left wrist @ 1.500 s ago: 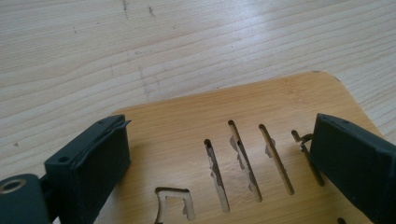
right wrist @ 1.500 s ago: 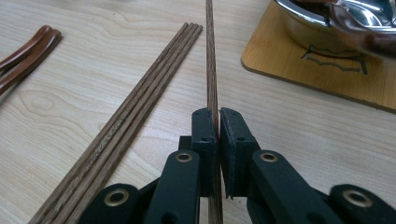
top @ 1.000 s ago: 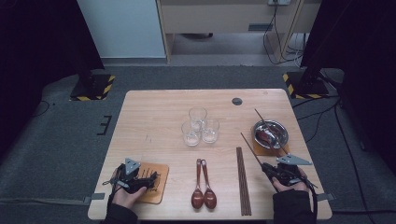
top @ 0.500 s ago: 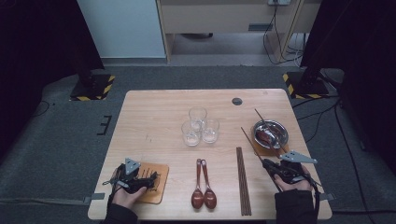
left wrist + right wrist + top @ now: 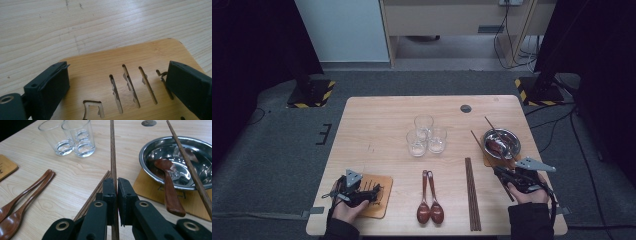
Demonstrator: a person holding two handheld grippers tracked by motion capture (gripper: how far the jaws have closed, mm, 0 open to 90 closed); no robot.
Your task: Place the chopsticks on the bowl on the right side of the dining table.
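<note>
The right gripper (image 5: pixel 117 185) has its jaws pinched tight on one chopstick (image 5: pixel 113 150), lifting it off the bench (image 5: pixel 377 125) toward the bowl (image 5: pixel 512 142). The left gripper (image 5: pixel 371 192) rests wide open over a wooden mat (image 5: pixel 105 67), holding nothing.

3 cams: one fixed overhead, one on each gripper.
High view looks forward-down over the whole table (image 5: pixel 377 120); gripper views sit close, low; the right one shares the glasses (image 5: pixel 75 137) and bowl (image 5: pixel 150 147) with it.

Lower left of the high view, the left gripper (image 5: pixel 373 192) rests jaws wide — lower right, the right gripper (image 5: pixel 502 173) is clamped tight.
</note>
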